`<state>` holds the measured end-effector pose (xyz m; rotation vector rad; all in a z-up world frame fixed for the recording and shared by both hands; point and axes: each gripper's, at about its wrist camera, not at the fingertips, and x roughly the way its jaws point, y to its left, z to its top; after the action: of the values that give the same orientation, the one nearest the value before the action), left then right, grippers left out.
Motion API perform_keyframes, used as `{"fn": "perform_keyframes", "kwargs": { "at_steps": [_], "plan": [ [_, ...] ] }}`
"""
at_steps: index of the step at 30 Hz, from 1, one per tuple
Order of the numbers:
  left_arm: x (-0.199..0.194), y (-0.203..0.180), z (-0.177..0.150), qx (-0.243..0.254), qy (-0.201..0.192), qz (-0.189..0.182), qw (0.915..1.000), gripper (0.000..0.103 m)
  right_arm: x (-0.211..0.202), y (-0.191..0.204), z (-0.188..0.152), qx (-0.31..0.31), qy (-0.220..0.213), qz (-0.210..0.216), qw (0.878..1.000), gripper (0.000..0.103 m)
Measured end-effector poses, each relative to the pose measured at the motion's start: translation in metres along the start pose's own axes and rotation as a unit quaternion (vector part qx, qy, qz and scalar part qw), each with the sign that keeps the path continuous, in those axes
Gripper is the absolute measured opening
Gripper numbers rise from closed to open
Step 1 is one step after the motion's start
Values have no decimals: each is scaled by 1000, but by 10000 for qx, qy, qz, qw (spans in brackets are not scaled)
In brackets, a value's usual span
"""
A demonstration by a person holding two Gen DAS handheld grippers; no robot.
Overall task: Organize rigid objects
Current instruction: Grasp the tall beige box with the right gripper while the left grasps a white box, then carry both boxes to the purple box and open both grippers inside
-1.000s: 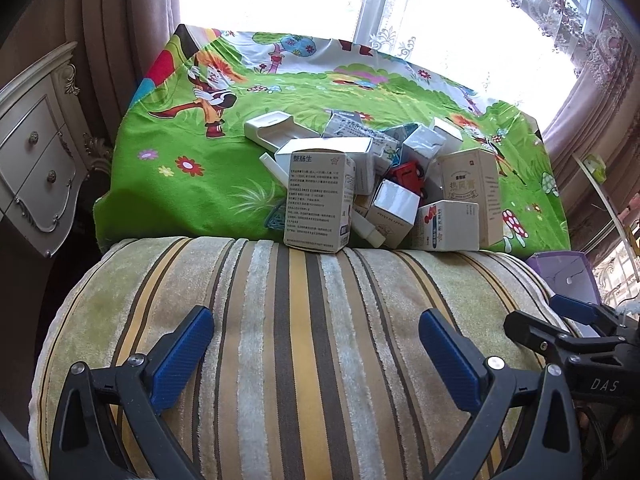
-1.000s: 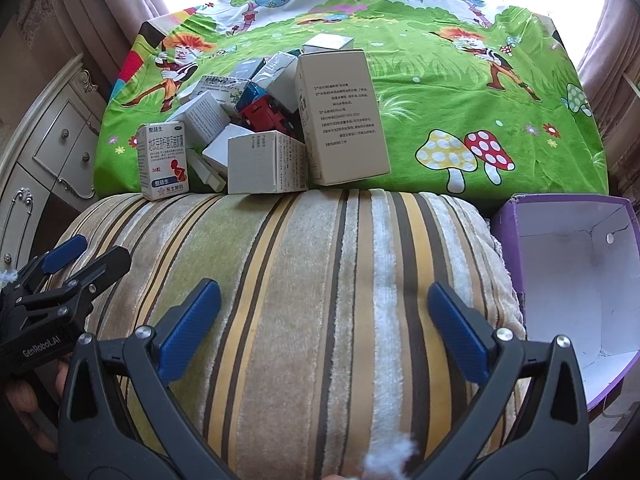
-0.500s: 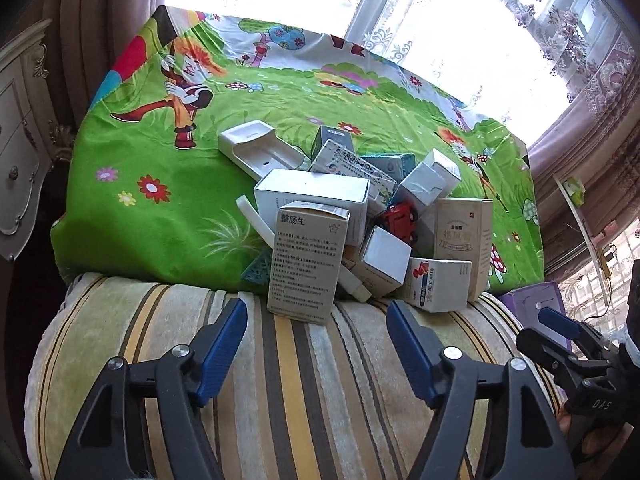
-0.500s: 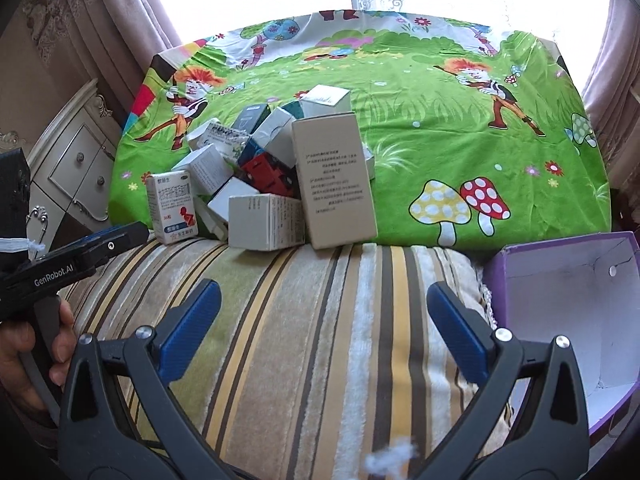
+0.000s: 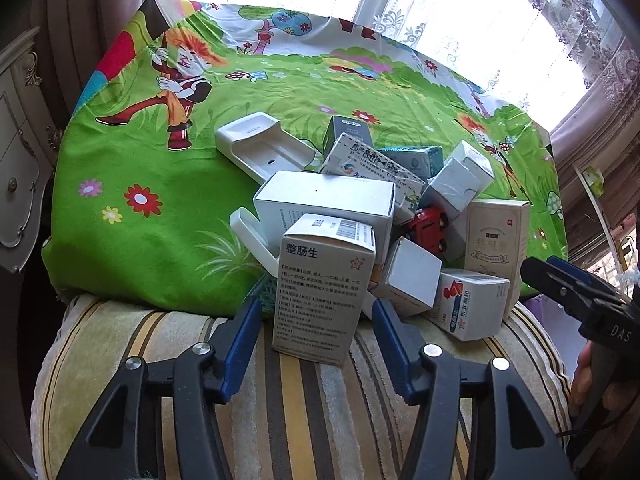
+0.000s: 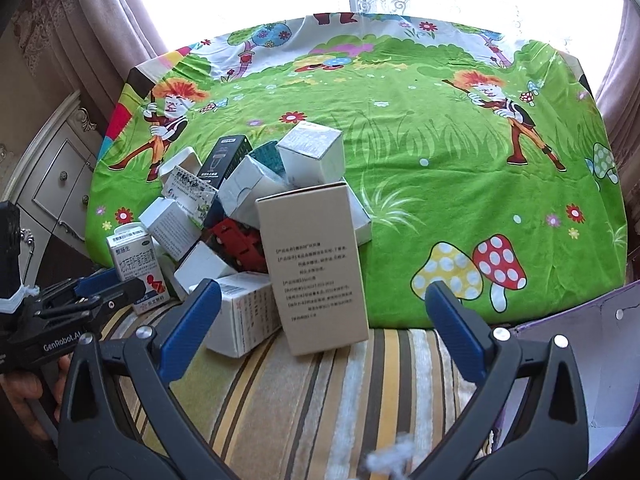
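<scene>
Medicine carton (image 5: 320,292) at pile's front edge, left gripper (image 5: 316,344) closing on it.
Carton stands upright where the striped cushion (image 5: 304,408) meets the green cartoon sheet (image 5: 152,184), leaning against a white box (image 5: 324,200) in the heap of small cartons. Looks like thin cardboard: likely light, stiff on edges but crushable on broad faces, a bit slick; best taken low across its narrow sides with gentle squeeze. Its lower part sits between the blue pads (image 5: 240,344), small gap each side, no contact visible; jaws about half open and closing. Right gripper (image 6: 324,332) wide open, empty, tall beige box (image 6: 316,264) ahead between its fingers. Purple bin (image 6: 592,364) at right, probably the destination.
</scene>
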<state>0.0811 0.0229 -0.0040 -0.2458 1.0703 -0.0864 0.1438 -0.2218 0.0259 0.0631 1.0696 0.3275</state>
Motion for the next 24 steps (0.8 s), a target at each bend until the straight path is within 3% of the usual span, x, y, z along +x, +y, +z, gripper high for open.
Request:
{"fn": "perform_keyframes", "kwargs": {
  "at_steps": [4, 7, 9, 11, 24],
  "plan": [
    [5, -1, 0, -2, 84, -2, 10000, 47, 10, 1, 4, -36, 106, 45, 9999, 96],
    [7, -1, -1, -1, 97, 6, 10000, 45, 17, 2, 6, -53, 192, 54, 9998, 93],
    [6, -2, -1, 21, 83, 16, 10000, 44, 22, 2, 6, -53, 283, 128, 9995, 80],
    [5, -2, -2, 16, 73, 8, 10000, 44, 25, 1, 5, -23, 380, 192, 9991, 59],
    [-14, -4, -14, -69, -214, -30, 9997, 43, -7, -11, -8, 242, -149, 247, 9993, 56]
  ]
}}
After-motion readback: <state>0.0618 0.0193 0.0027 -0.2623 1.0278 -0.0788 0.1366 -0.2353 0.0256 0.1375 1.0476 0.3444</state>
